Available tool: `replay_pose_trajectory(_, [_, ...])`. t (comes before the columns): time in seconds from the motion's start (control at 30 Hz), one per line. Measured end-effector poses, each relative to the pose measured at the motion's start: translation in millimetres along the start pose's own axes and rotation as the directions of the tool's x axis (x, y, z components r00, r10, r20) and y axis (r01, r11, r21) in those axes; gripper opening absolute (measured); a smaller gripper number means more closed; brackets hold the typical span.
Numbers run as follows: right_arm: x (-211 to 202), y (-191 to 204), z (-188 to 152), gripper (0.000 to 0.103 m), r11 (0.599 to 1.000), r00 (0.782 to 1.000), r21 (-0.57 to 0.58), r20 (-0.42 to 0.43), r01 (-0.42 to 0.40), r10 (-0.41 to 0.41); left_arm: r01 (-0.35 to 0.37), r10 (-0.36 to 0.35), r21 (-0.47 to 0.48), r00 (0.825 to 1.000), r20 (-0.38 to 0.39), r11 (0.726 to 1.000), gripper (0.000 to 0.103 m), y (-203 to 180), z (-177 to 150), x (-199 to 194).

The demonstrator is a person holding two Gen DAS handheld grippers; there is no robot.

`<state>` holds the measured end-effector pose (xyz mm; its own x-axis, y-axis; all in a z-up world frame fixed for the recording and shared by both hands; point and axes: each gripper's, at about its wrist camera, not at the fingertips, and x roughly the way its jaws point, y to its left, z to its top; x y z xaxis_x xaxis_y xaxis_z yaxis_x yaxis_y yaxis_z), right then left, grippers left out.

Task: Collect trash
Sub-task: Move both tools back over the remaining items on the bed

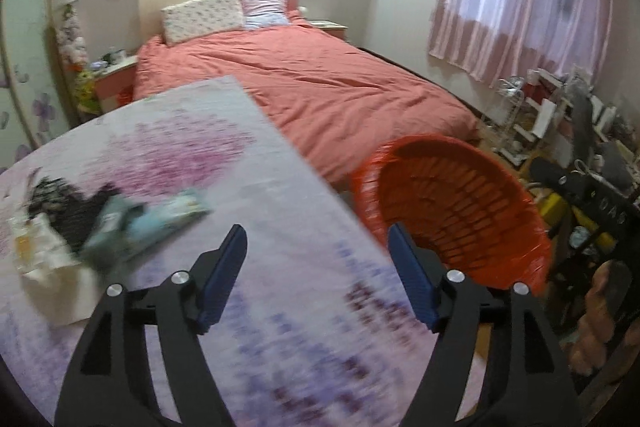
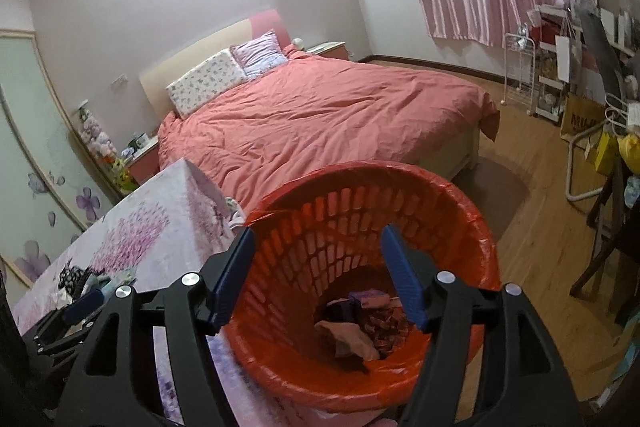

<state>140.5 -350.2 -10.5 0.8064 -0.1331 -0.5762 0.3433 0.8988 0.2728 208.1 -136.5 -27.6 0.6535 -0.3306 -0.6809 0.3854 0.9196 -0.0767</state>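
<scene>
While tilted downward, right hand-held gripper (image 2: 316, 231) gapes over bin (image 2: 472, 227).

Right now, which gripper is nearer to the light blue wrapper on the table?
Left. The left gripper hangs over the table, just right of the light blue wrapper, fingers open. The right gripper is above the red basket, off the table.
</scene>
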Motion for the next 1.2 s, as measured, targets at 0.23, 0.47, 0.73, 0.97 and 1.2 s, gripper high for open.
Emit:
replay_pose_trajectory(0.23, [-5,46,-15,0.066,0.991,0.999,-0.123,-0.024,-0.045,0.043,-0.109,0.109,-0.077,0.994,0.004,0.991,0.079,70,-23,-32])
replay_pose_trajectory(0.47, [-2,86,-35,0.066,0.973,0.993,-0.207,-0.081,-0.105,0.090,-0.248,0.254,-0.162,0.967,0.020,0.955,0.081,142,-45,-60])
replay_pose_trajectory(0.73, [5,114,-54,0.066,0.951,0.984,-0.273,-0.143,-0.145,0.109,-0.284,0.296,-0.278,0.955,0.000,0.918,0.081,205,-54,-62])
replay_pose_trajectory(0.97, [12,118,-57,0.066,0.944,0.980,-0.293,-0.171,-0.150,0.102,-0.295,0.290,-0.243,0.955,-0.056,0.924,0.079,201,-44,-27])
replay_pose_trajectory(1.2, [18,123,-62,0.066,0.944,0.977,-0.292,-0.187,-0.155,0.102,-0.311,0.294,-0.232,0.950,-0.102,0.922,0.049,209,-42,-8])
